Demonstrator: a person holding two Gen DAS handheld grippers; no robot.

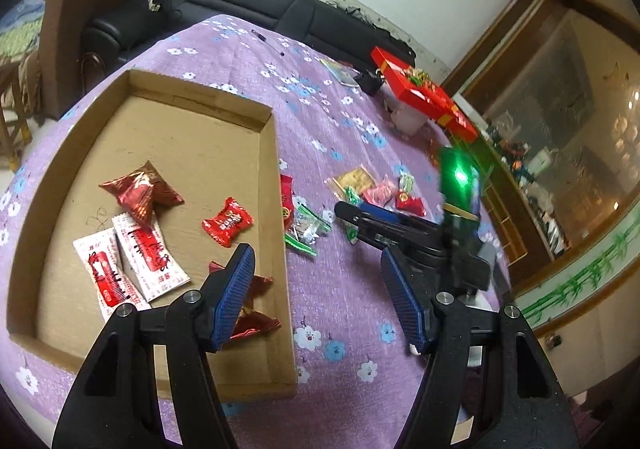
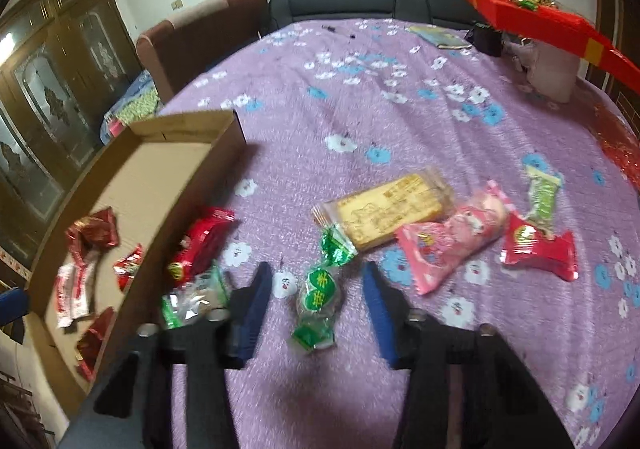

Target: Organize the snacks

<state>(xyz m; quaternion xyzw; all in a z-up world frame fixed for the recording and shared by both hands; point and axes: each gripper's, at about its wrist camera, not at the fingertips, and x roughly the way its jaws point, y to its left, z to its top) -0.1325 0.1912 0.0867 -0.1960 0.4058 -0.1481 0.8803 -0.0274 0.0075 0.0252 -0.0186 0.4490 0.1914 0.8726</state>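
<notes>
Both wrist cams looked steeply down, close over the purple tablecloth (image 2: 360,121); both views shared the cardboard tray (image 1: 276,177) and loose snacks.

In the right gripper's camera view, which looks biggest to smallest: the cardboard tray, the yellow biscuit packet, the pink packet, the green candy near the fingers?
1. cardboard tray
2. yellow biscuit packet and pink packet, too alike to rank
3. green candy, though its nearness to the camera enlarges it

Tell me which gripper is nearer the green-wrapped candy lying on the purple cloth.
Right. The right gripper straddles the green-wrapped candy, which lies between its fingers. The left gripper hangs over the cardboard tray's right wall, apart from it.
</notes>
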